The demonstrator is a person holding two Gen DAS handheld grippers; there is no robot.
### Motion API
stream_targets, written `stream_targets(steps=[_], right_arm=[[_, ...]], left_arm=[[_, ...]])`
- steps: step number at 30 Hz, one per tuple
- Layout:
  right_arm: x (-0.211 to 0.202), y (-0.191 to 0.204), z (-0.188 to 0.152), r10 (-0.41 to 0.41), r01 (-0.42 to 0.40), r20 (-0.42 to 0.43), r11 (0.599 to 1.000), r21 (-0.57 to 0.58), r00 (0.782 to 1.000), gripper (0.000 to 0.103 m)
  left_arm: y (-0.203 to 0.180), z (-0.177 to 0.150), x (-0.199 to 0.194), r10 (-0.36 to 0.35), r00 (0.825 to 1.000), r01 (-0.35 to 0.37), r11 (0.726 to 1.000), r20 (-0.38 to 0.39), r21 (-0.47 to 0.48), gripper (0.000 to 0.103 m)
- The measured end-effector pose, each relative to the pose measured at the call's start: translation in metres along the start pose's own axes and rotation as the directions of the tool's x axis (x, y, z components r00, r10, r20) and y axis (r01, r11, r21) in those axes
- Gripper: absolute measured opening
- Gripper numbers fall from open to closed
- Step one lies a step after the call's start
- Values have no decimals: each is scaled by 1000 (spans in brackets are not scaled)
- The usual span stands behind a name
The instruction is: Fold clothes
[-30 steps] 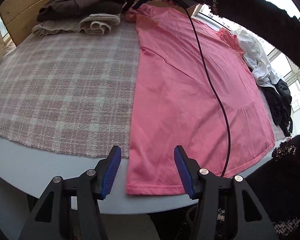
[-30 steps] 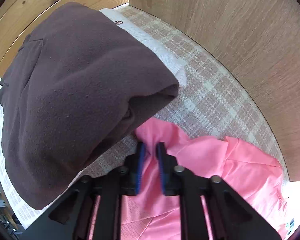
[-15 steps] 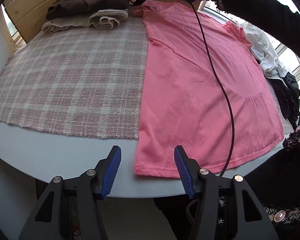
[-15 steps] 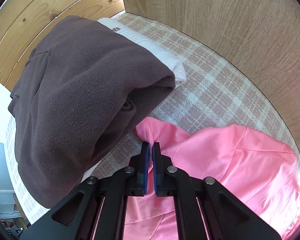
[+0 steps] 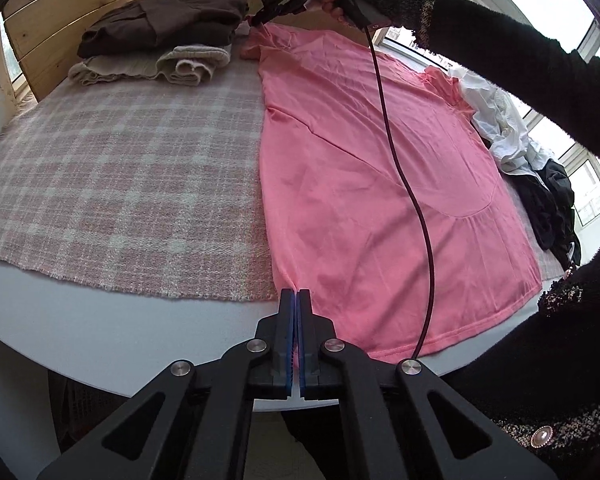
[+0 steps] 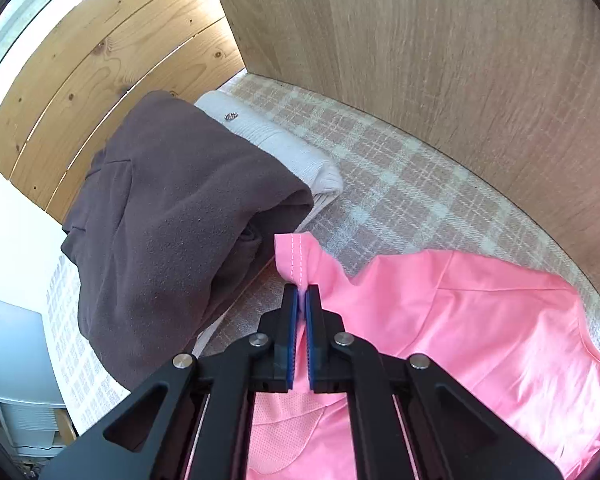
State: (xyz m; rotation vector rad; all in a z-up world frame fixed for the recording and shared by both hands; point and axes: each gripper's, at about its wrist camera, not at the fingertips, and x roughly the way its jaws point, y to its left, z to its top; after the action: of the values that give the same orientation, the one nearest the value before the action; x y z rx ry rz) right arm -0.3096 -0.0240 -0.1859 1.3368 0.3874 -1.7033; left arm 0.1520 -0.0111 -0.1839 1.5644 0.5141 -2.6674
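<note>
left tool (image 5: pixel 298 294) just snapped shut on pink shirt (image 5: pixel 364 184) hem corner at counter (image 5: pixel 120 332) edge | right tool (image 6: pixel 301 292) still pinching sleeve | both corners held, fold can begin

1. A white table (image 5: pixel 100 344) is carrying everything, its rounded near edge showing bare.
2. A pink-and-white plaid cloth (image 5: pixel 120 184) is lying flat on it, stopping short of that edge and running back to the wooden panels (image 5: pixel 72 12).
3. A pink shirt (image 5: pixel 364 184) is lying spread on the cloth, its hem hanging over onto the bare table.
4. A cream knit (image 5: pixel 168 66) is sitting folded at the far end, with a brown fleece (image 5: pixel 160 24) stacked on it.
5. White and black clothes (image 5: pixel 532 168) are lying heaped along the right side.
</note>
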Motion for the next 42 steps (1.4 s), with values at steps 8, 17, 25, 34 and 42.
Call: stream_targets(steps=[8,17,25,34,42], right_arm=[[-60,-33,2,-2,-5,92,997,75,996,4],[-77,-125,-60,-62,42,92,978,207,994,4],[-64,-150,-83,-79,69,38,972,224,996,9],[-107,-108,-106,-99,94,85,993,65,991,18],[-29,-47,-135,-55,46,-76,993,-113,996,22]], left_arm=[[-67,25,-14,-139,990,136,982,14,129,0],[-146,19,20,-244,965,262,933,-100,245,0],[-160,8,58,-227,949,270,942,-217,196,5],[-123,-22,-2,-85,982,100,992,-171,81,28],[-119,12,30,-112,987,126,985,-120,117,28]])
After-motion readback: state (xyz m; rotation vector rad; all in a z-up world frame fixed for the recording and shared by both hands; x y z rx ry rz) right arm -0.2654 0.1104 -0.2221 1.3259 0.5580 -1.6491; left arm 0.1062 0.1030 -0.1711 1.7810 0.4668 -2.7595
